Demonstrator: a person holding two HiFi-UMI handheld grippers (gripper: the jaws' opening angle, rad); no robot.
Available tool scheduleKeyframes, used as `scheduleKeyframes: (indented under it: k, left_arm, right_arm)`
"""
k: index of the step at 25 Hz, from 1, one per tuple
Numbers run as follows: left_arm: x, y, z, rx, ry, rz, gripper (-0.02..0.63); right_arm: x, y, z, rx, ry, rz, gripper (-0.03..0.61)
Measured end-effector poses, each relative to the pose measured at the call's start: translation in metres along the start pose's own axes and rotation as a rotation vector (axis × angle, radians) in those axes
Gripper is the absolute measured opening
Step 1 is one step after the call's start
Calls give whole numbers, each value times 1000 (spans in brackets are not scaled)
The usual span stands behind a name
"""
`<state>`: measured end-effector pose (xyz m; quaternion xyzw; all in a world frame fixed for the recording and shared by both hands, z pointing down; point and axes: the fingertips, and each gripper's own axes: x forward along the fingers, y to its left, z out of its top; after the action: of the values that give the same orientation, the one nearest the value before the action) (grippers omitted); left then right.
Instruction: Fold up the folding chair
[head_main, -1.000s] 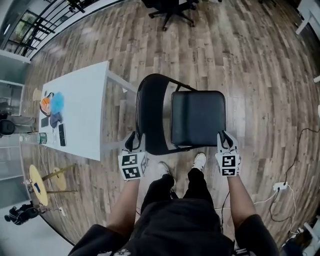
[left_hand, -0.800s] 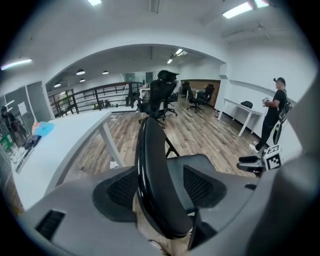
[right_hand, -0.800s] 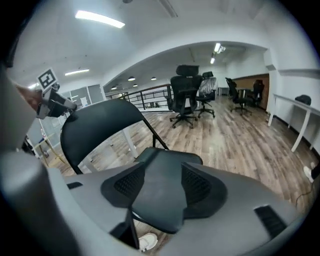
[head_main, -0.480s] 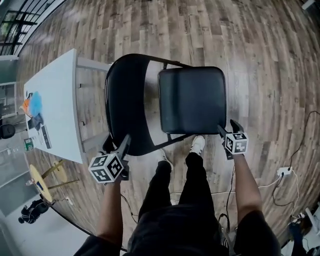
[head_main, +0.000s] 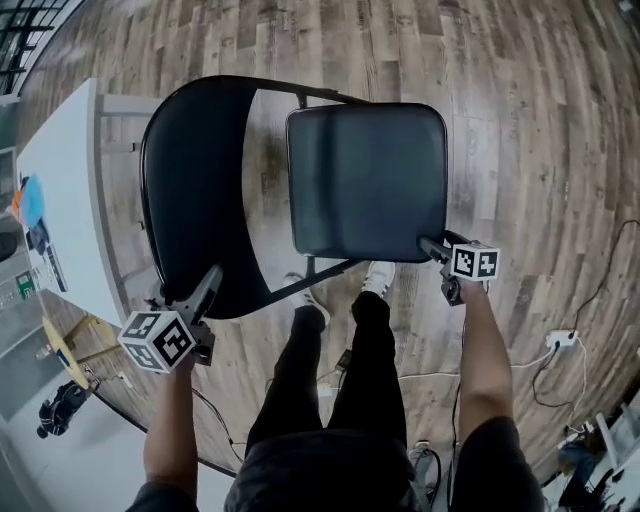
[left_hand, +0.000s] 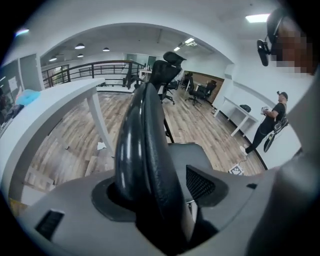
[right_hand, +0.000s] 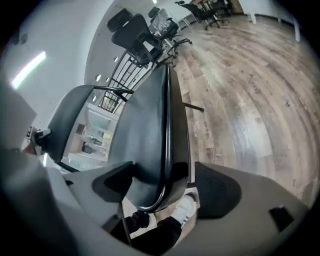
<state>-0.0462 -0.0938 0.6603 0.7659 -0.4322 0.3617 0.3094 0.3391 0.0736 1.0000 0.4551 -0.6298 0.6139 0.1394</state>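
1. Standing unfolded on the wood floor (head_main: 540, 120), the folding chair (head_main: 330, 200) is right in front of us, with its black seat (head_main: 380, 150) level and its curved backrest (head_main: 195, 190) to the seat's left.
2. Our left gripper (head_main: 207, 288) straddles the backrest's near edge, its jaws spread wide with the padded rim between them.
3. Our right gripper (head_main: 437, 250) is at the seat's near right corner. Its jaws are opening, and the corner sits between them unpinched.
4. Our white shoe (head_main: 378, 276) shows just below the seat's near edge.
5. A white table (head_main: 60, 190) stands just left of the backrest.
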Motion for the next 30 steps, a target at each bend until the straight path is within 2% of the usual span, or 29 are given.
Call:
scheduleKeyframes:
  k: [4, 8, 12, 16, 22, 26, 30]
  left_arm:
    - [9, -3, -6, 71, 15, -9, 299]
    - [9, -3, -9, 36, 6, -24, 257]
    - [7, -4, -5, -53, -14, -89, 157]
    - [3, -12, 0, -110, 1, -148, 106]
    - [-25, -31, 28, -56, -43, -110, 101]
    - [-45, -26, 37, -44, -91, -103, 91]
    - [-68, -16, 44, -45, -86, -79, 86]
  right_arm:
    - [19, 9, -3, 44, 56, 167, 379]
    - [28, 16, -6, 115, 56, 273, 377]
    - [29, 16, -7, 128, 36, 276, 376]
    - [27, 18, -8, 138, 83, 270, 377]
    - [1, 61, 6, 117, 44, 334, 363]
    - [-16, 103, 10, 63, 19, 343, 325]
    - [-30, 144, 3, 22, 34, 348, 290]
